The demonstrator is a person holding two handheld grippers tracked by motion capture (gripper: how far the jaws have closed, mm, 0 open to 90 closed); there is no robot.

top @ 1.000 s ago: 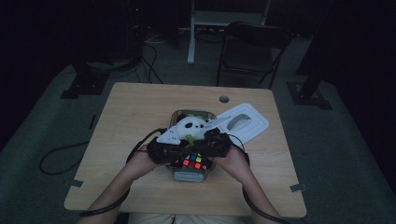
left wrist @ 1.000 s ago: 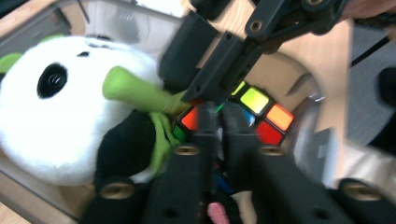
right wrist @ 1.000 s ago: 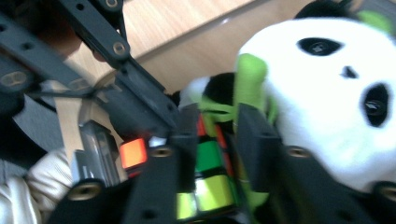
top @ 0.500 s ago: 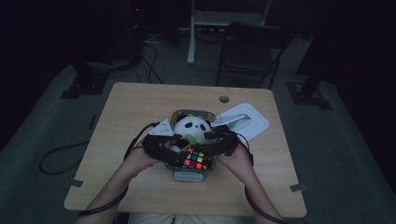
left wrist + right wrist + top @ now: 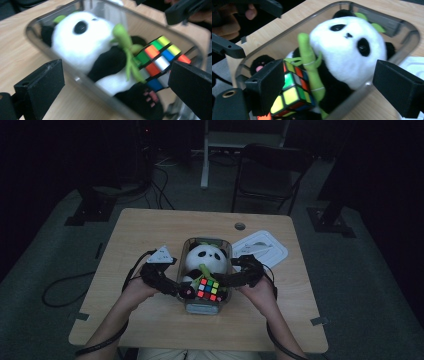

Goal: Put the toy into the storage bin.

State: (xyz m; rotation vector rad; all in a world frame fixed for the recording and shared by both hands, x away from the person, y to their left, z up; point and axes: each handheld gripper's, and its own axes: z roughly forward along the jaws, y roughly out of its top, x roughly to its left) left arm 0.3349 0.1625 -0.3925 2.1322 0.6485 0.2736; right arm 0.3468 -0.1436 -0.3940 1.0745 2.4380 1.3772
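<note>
Both grippers' fingers (image 5: pixel 40 85) flank the box (image 5: pixel 192 305), touching nothing.

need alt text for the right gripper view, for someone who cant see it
A plush panda holding a green bamboo stalk lies in a clear plastic bin on a wooden table, with a colourful puzzle cube tucked beside it. The right gripper frames the bin's near wall, its black fingers wide open and empty.
</note>
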